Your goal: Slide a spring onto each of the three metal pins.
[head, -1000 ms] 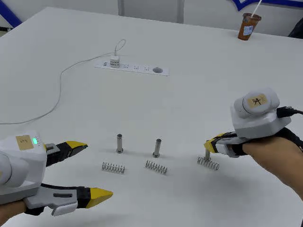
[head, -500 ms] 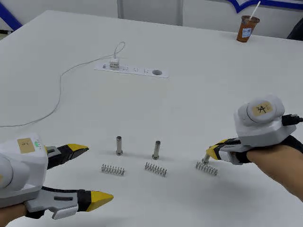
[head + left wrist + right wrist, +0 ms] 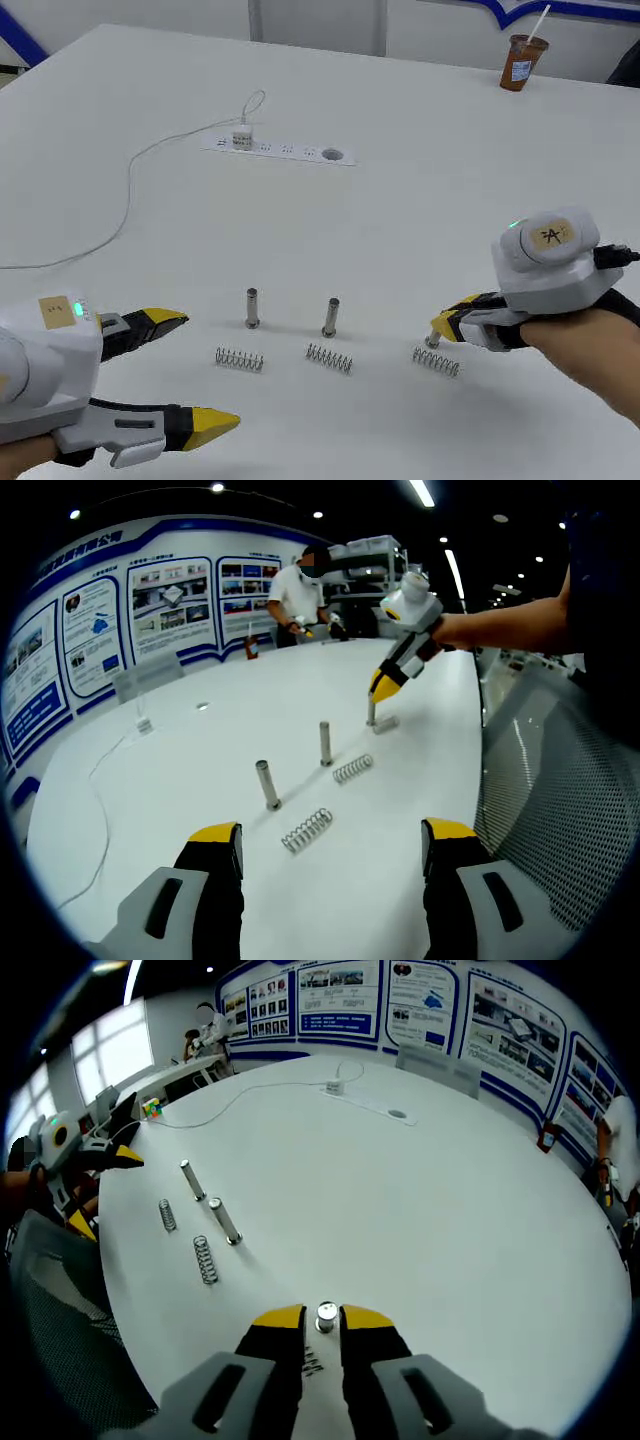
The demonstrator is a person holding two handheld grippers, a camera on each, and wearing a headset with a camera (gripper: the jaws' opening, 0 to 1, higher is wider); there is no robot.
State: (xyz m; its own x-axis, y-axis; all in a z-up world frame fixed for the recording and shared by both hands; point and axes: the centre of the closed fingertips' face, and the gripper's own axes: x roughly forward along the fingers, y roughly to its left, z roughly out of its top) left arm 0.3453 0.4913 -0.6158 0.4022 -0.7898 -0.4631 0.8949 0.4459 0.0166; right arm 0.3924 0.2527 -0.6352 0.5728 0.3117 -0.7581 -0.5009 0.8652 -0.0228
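At the lower left of the head view, the left gripper, white-bodied with black jaws tipped in yellow, hovers over the white table. Its jaws are spread wide and hold nothing.

To the right of its tips, in the lower centre, stands the left pin, a short silver metal cylinder. It is upright on the table, well apart from both pairs of jaws. Just below it in the frame lies the left spring, a small silver wire coil. It lies flat with its long axis running across the frame from left to right, near the pin but not on it.

Further right, the middle pin also stands upright. The middle spring lies flat below it, with its right end a little lower in the frame.

At the lower right, the right pin stands upright, partly hidden behind the tips of the right gripper. The right spring lies flat just below those tips, slanting the same way as the middle one.

In the right gripper view the jaws stand narrow, with the pin's round top between their yellow tips. I cannot tell whether they press on it.
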